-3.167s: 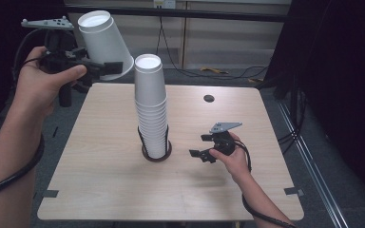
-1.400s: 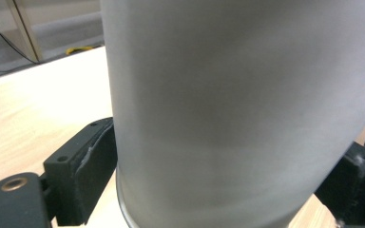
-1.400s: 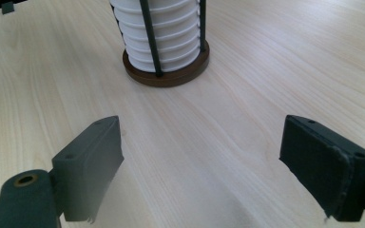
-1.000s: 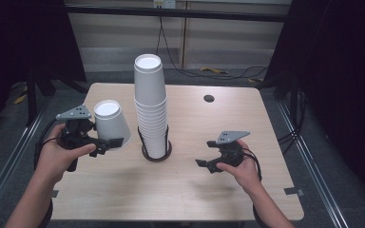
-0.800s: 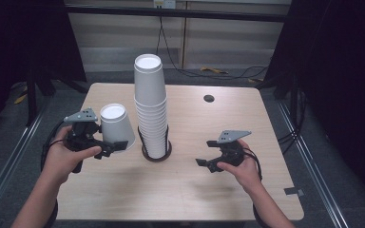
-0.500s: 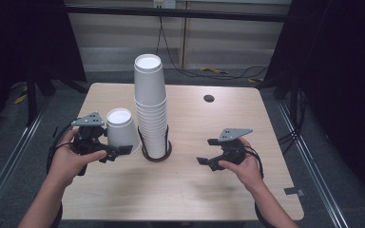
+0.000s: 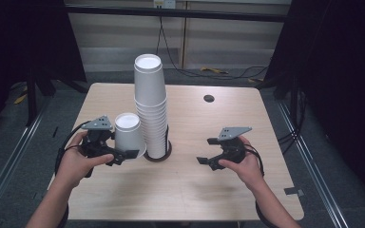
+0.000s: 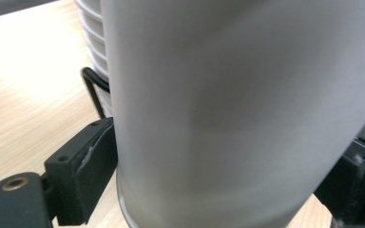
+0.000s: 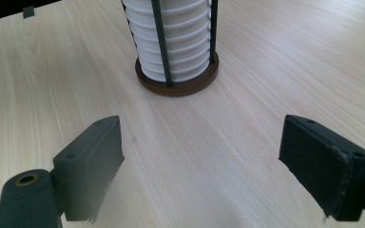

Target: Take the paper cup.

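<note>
A tall stack of white paper cups (image 7: 150, 104) stands upside down in a dark round holder (image 7: 158, 155) with black wire rods, near the table's middle. My left gripper (image 7: 123, 145) is shut on a single white cup (image 7: 127, 134), also upside down, low over the table and just left of the stack. In the left gripper view the cup (image 8: 228, 109) sits between both pads, with the stack (image 8: 92, 52) right behind it. My right gripper (image 7: 207, 151) rests to the right of the holder, open with nothing between its jaws, pointing at the stack (image 9: 173, 38).
The wooden table (image 7: 180, 190) has rounded corners and a small dark round spot (image 7: 208, 98) at its back right. Metal floor rails run along both sides. Bare tabletop lies in front of the holder (image 9: 178, 85).
My left gripper has carried the cup from high at the back left down and rightwards to beside the stack, turning it bottom-up. The right gripper has stayed where it was.
</note>
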The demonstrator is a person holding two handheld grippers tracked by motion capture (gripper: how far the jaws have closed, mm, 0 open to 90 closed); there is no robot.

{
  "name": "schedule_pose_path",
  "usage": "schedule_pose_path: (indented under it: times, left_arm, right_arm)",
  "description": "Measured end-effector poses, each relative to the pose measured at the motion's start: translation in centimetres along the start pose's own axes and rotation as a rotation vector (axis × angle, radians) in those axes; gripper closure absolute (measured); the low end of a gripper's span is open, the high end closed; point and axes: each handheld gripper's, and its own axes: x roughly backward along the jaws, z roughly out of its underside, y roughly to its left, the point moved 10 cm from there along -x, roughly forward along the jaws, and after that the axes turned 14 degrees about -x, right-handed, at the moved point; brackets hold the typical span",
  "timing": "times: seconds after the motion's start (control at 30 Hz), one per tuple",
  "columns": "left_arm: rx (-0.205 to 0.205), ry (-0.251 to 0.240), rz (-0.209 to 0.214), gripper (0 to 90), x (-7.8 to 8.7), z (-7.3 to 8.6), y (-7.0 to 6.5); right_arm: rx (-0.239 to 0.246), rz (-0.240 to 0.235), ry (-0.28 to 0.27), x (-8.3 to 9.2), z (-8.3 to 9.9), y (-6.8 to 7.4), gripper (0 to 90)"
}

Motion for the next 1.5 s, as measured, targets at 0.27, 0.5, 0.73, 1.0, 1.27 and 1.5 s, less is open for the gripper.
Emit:
schedule_pose_path:
  times: [0.27,0.5,0.73,1.0,1.27,1.5]
  left_arm:
    - [-0.033,0.024,0.044,11.8,-1.3,-0.2,-1.5]
    - [-0.051,0.038,0.069,12.3,-2.2,-0.3,-2.4]
    - [-0.069,0.058,0.096,13.0,-2.9,-0.1,-3.3]
    - [-0.101,0.102,0.114,14.2,-3.9,0.1,-4.0]
    - [-0.162,0.158,0.131,14.8,-5.1,-0.1,-4.8]
    - [-0.182,0.192,0.147,14.9,-6.1,-0.2,-5.3]
  right_arm:
    - [0.015,-0.005,0.019,0.4,0.0,0.2,14.1]
    - [0.026,-0.017,0.035,0.5,0.2,0.5,14.1]
    - [0.039,-0.028,0.041,0.5,0.1,0.9,14.1]
    - [0.045,-0.037,0.05,0.5,0.2,1.0,14.2]
    - [0.051,-0.043,0.066,0.8,0.6,0.9,14.1]
    - [0.052,-0.045,0.069,1.1,0.7,0.8,14.1]
